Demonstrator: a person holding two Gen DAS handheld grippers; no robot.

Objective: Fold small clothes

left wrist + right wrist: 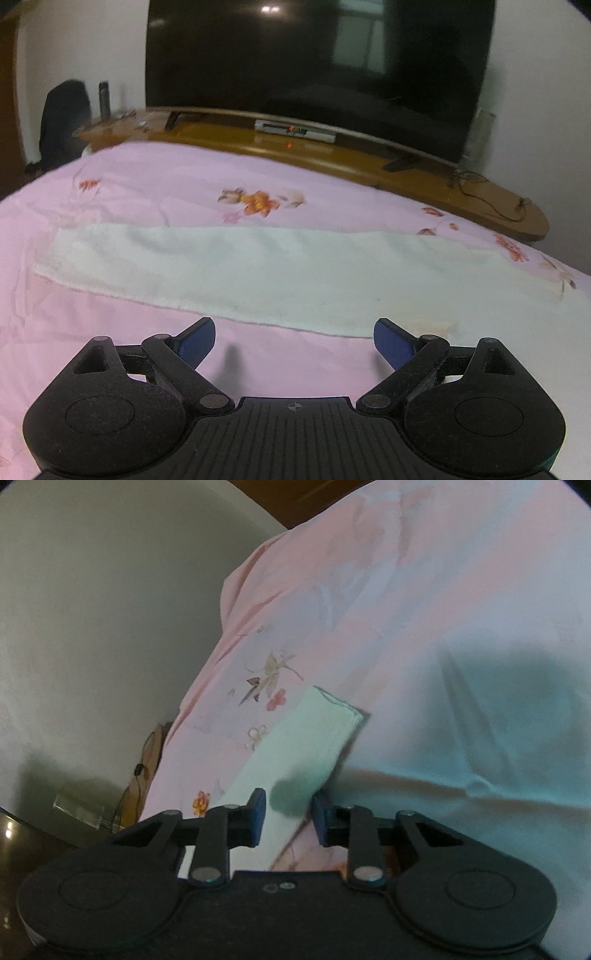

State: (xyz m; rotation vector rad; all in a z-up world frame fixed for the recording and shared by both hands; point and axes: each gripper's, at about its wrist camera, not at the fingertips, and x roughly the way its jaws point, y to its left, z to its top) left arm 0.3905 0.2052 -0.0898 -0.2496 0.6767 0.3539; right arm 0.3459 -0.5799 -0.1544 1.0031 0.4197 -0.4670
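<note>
A long pale white-green towel lies flat as a folded strip across the pink floral bedsheet. My left gripper is open wide, just short of the towel's near long edge, and holds nothing. In the right wrist view the same towel runs away from me lengthwise, its far short end showing layered edges. My right gripper is open above the towel's near end, its blue fingers either side of the strip, with a shadow on the cloth between them.
A wooden TV bench with a large dark television and a set-top box stands beyond the bed. Cables lie on its right end. A dark bag sits at far left. The bed edge drops beside a grey wall.
</note>
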